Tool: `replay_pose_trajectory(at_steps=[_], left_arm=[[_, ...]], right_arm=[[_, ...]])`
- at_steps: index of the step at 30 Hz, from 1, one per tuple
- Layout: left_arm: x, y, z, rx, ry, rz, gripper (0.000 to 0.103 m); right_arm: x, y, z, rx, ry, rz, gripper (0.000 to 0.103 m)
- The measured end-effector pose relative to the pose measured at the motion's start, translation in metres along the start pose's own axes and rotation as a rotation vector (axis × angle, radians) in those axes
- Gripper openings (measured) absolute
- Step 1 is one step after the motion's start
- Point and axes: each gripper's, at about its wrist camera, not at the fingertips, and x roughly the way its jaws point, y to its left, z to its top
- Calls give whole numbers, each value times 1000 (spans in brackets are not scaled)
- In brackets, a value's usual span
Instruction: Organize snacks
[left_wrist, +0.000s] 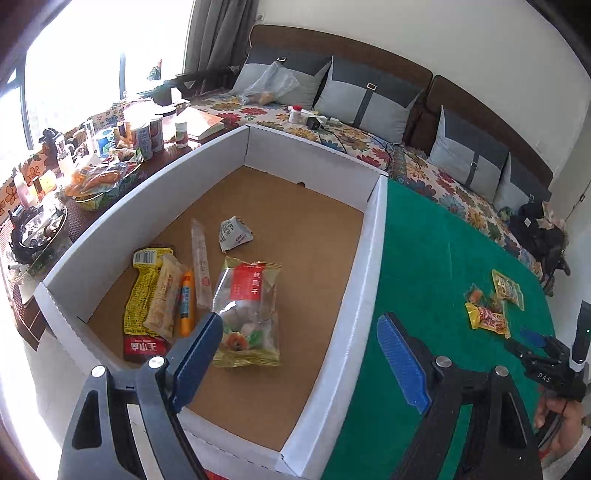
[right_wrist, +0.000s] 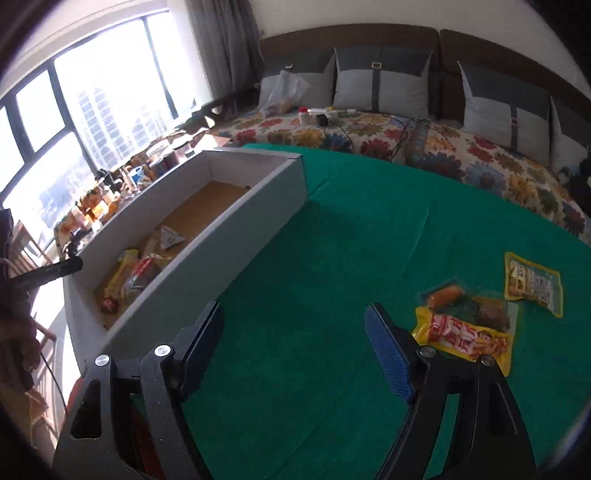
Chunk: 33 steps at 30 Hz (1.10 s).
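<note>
Box (left_wrist: 369, 236), centre-left: holding 6 snacks. L claw (left_wrist: 299, 328) hovering wide open, empty. R claw (right_wrist: 293, 325) gaping, empty; advise approaching red-yellow pack (right_wrist: 465, 338), lower right, flat & square.

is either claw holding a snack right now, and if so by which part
Nothing is held. The left claw is open above the box, its fingers bare. The right claw is open over the green cloth, short of the yellow-red packet.
</note>
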Motion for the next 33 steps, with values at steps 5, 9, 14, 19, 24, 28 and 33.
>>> replay_pose_trajectory(at_steps=[5, 9, 14, 19, 24, 28, 33], left_arm=[[47, -116, -37, 187, 95, -124, 94], [109, -204, -82, 343, 206, -184, 94], [169, -271, -113, 415, 275, -147, 93], [194, -296, -110, 483, 162, -75, 98], [199, -289, -107, 458, 130, -79, 103], [199, -289, -106, 457, 131, -80, 103], [199, -289, -107, 460, 131, -84, 103]], right_arm=[[-3, -129, -105, 115, 66, -270, 81], [-35, -188, -152, 227, 2, -378, 81], [-43, -215, -185, 382, -42, -385, 82], [-36, -217, -180, 418, -10, -389, 92], [-44, -216, -188, 424, -17, -384, 92], [-45, -219, -190, 427, -15, -389, 93], [-46, -219, -191, 427, -15, -389, 93]])
